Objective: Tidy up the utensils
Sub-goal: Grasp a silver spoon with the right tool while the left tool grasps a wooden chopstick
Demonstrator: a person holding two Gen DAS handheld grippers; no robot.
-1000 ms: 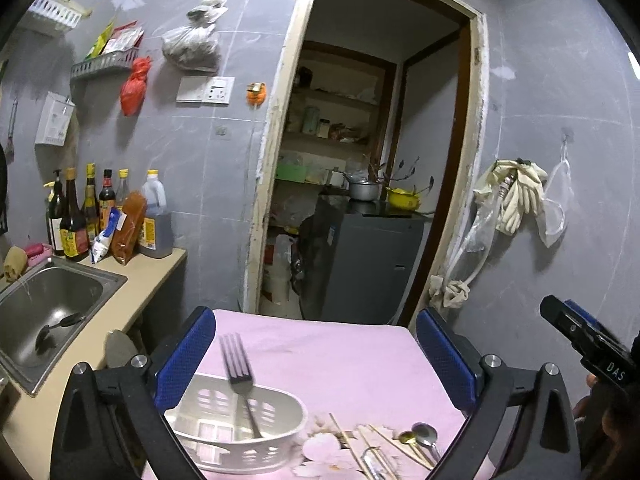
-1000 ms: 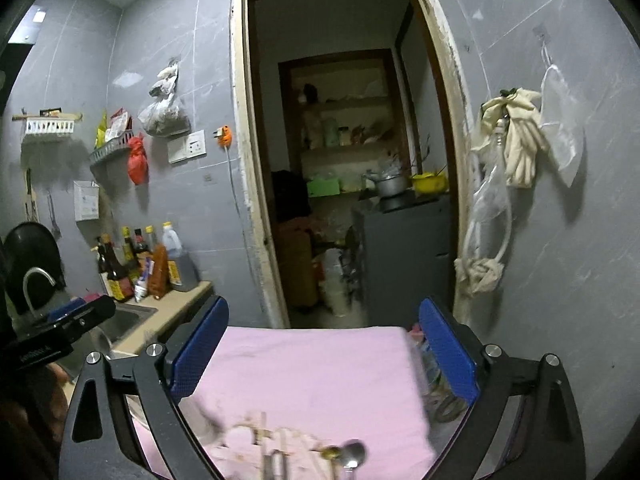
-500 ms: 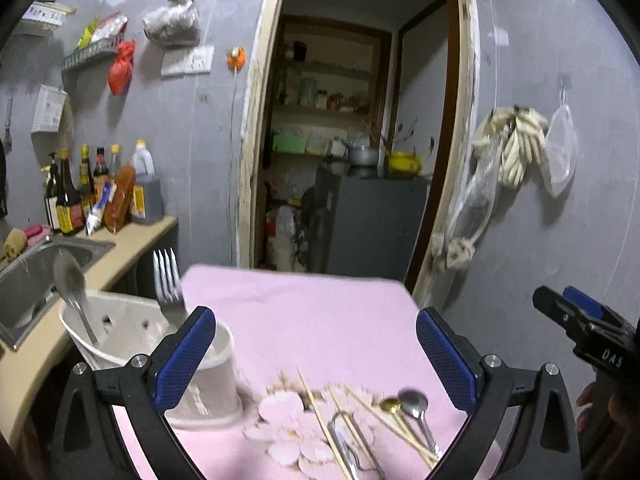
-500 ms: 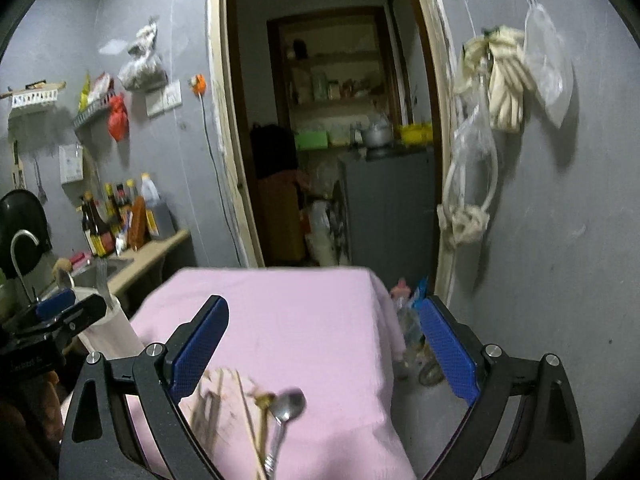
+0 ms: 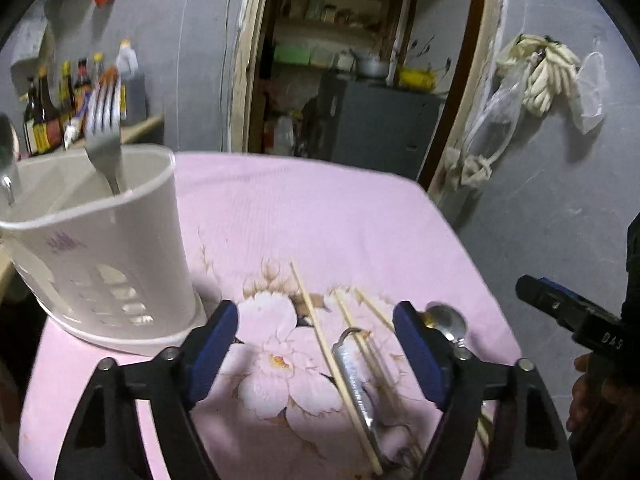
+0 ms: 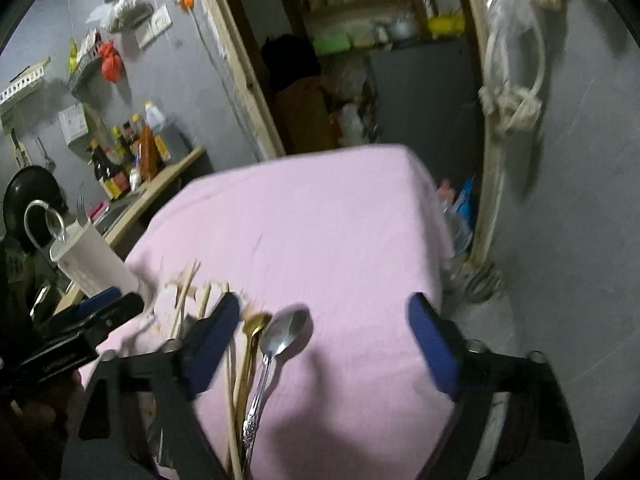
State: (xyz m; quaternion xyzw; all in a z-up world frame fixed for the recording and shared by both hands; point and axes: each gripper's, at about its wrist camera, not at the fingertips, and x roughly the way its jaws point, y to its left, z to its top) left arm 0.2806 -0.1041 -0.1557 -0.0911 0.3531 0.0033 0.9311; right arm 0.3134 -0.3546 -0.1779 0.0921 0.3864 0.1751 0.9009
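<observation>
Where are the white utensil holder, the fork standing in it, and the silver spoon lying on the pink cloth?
white utensil holder (image 5: 120,256), left wrist view, on its front wall.
fork (image 5: 103,136), left wrist view, below its tines.
silver spoon (image 6: 286,330), right wrist view, on its bowl.

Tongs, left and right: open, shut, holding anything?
Left tongs: closing, nothing gripped, chopsticks on the cloth between the jaws.
Right tongs: closing, nothing gripped, silver spoon below.

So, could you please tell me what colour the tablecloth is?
Pink tablecloth with a floral print; it shows best in the left wrist view.
</observation>
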